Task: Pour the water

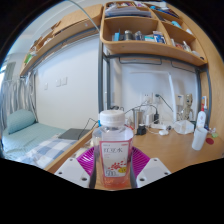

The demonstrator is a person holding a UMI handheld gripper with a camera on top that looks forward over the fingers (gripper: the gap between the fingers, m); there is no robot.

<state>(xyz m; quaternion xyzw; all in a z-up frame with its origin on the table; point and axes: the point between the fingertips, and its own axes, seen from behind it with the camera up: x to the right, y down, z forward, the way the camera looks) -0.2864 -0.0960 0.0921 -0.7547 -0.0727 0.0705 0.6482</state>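
Gripper (pixel 113 172) at lower centre: both pink pads (pixel 138 163) press on a capped drink bottle (pixel 113 152), held upright. Beyond, wooden desk (pixel 170 150); white bottle (pixel 200 128) at right. Shelf (pixel 150 30) at upper right; bed (pixel 30 138) at left.

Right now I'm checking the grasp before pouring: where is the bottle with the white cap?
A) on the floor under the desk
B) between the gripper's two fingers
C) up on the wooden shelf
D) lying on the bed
B: the bottle stands upright between the pink pads of the gripper, whose fingers close against its sides, above the desk.
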